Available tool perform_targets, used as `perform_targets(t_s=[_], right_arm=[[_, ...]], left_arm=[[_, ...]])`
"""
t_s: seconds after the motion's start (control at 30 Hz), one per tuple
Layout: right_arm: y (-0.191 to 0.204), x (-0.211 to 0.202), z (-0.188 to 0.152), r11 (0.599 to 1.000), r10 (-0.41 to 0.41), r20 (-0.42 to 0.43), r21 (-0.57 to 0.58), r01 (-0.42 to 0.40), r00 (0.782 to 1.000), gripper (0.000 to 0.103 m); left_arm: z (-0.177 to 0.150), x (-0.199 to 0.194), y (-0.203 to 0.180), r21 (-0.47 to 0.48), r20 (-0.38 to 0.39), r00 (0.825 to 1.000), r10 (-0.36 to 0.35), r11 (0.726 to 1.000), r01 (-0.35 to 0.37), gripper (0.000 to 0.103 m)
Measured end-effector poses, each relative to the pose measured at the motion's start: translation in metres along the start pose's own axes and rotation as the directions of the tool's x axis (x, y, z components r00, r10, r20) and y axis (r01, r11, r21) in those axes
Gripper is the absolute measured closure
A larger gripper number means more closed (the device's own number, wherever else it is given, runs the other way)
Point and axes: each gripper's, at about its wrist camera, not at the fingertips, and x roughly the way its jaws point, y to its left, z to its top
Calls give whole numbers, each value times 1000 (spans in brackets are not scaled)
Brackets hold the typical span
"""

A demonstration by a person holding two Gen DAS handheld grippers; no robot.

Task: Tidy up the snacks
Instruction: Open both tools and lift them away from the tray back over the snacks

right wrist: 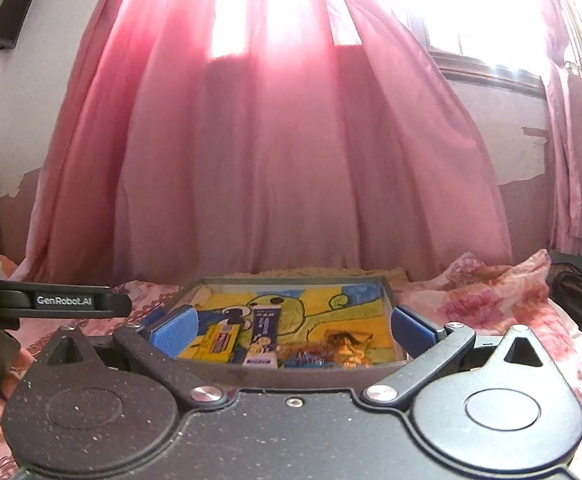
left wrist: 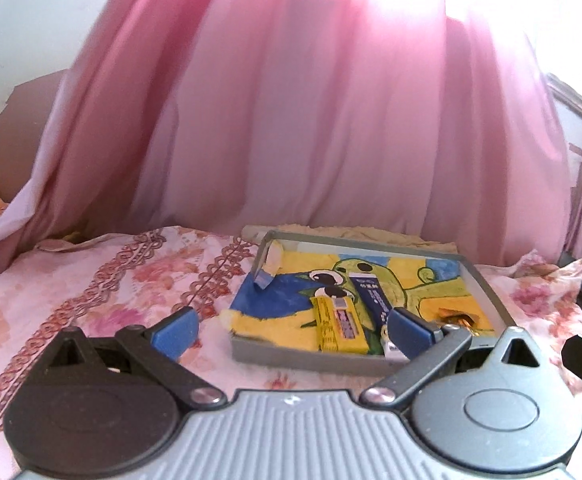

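Both sets of blue-padded fingers are spread wide with nothing in them. The left gripper (left wrist: 291,330) hovers over the near-left corner of the shallow grey tray (left wrist: 307,360), the right gripper (right wrist: 293,330) straddles its near edge. Inside, on a yellow-and-blue cartoon liner (right wrist: 331,316), sit a yellow snack box (left wrist: 337,326), a dark blue packet (left wrist: 373,296) and a gold crinkly wrapper (right wrist: 343,344). The tray rests on a pink floral bedsheet (left wrist: 91,280), pink curtains (right wrist: 291,140) behind.
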Motion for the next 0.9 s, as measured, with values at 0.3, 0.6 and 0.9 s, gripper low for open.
perform_targets(t_s=[0.3, 0.6, 0.9], right_arm=[[13, -61, -24, 999, -24, -23, 39, 25, 999, 1], [35, -106, -55, 999, -22, -86, 36, 25, 996, 1], [54, -125, -80, 1000, -9, -190, 15, 12, 982, 1]], left_arm=[[-23, -68, 22, 39, 35, 999, -4, 999, 3, 0], [-61, -109, 45, 64, -22, 1000, 16, 998, -14, 0], [-103, -135, 65, 40, -112, 993, 36, 999, -32, 0]])
